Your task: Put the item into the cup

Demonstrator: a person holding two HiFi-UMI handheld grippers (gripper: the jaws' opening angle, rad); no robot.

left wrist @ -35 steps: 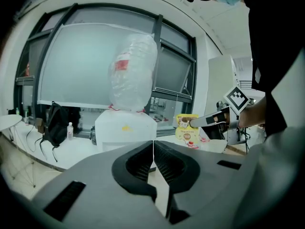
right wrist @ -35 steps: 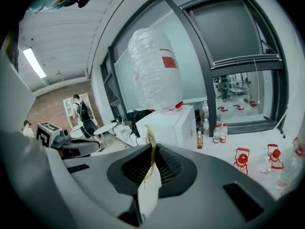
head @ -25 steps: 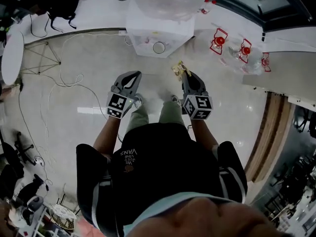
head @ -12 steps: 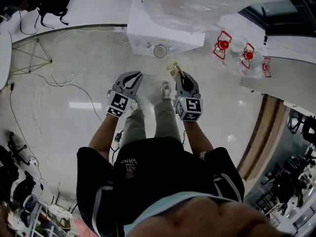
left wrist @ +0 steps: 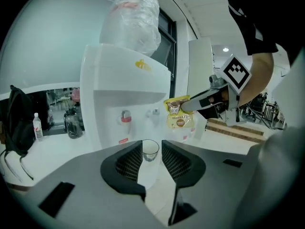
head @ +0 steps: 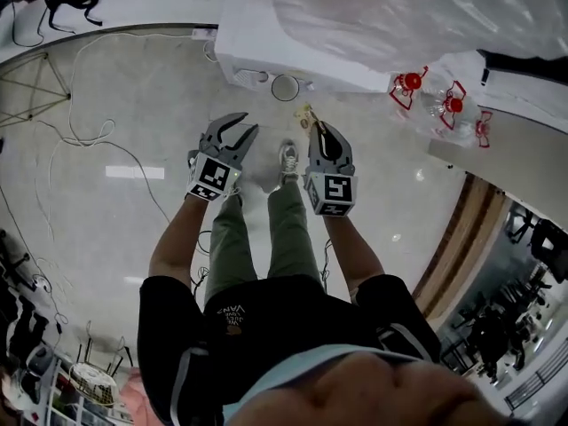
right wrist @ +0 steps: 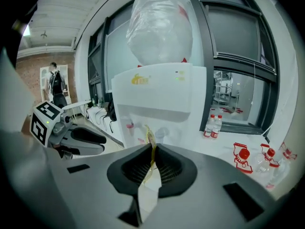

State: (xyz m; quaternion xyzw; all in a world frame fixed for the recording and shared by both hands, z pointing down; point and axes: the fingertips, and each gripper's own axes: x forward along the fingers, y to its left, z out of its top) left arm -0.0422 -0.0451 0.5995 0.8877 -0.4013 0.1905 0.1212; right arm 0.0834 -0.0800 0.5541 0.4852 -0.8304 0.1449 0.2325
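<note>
Head view, looking steeply down, showed the left tool (head: 241, 130) and the right tool (head: 317, 124) held side by side over the glossy pale floor (head: 98, 211), both pointing toward the white water dispenser (head: 257, 38) with its plastic-wrapped bottle on top. A small clear glass cup (head: 285, 87) stood upright on the dispenser's ledge below the taps, its mouth up, well apart from both tools.

The right tool was clamped on a flat yellow sachet with brown print (head: 308, 115), which stuck out past the tips toward the dispenser. In the right gripper view the sachet (right wrist: 151, 144) appeared edge-on between the closed jaws, a thin strip with its long axis running up and away from the camera, the top leaning slightly left. From the left gripper view its printed face (left wrist: 179, 113) was turned toward the camera, long axis roughly upright, gripped near its upper right corner, and it hung near the taps above and to the right of the cup (left wrist: 150, 150).

The left tool's jaws had just been opening and stood apart, gripping nothing; the cup showed through the gap, farther off
</note>
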